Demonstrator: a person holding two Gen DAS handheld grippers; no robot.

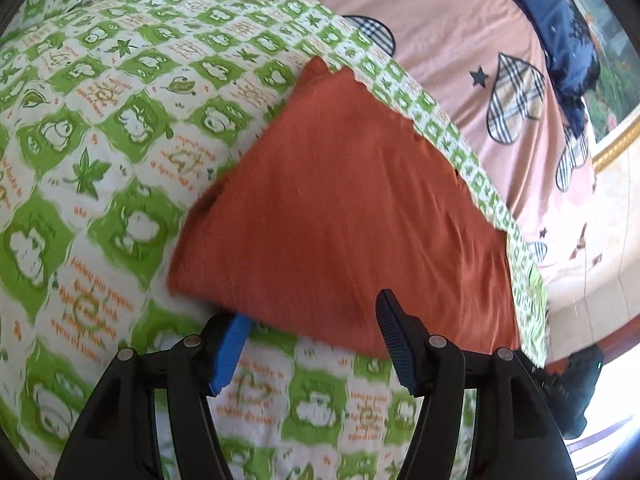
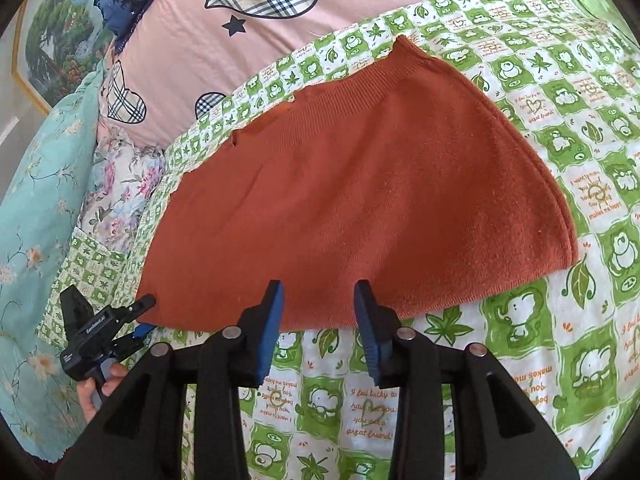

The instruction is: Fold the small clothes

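A rust-orange knit garment lies flat on a green and white frog-print sheet. My left gripper is open at the garment's near edge: one finger lies on top of the cloth, the blue-padded one is under the edge. In the right wrist view the garment spreads wide, its ribbed hem at the far side. My right gripper is open, its fingertips over the near edge of the cloth. The left gripper shows there at the garment's left corner, jaws either side of the edge.
A pink cover with plaid hearts lies beyond the sheet. A teal floral fabric and a floral cloth sit at the left. A dark blue pillow and a framed picture stand at the far side.
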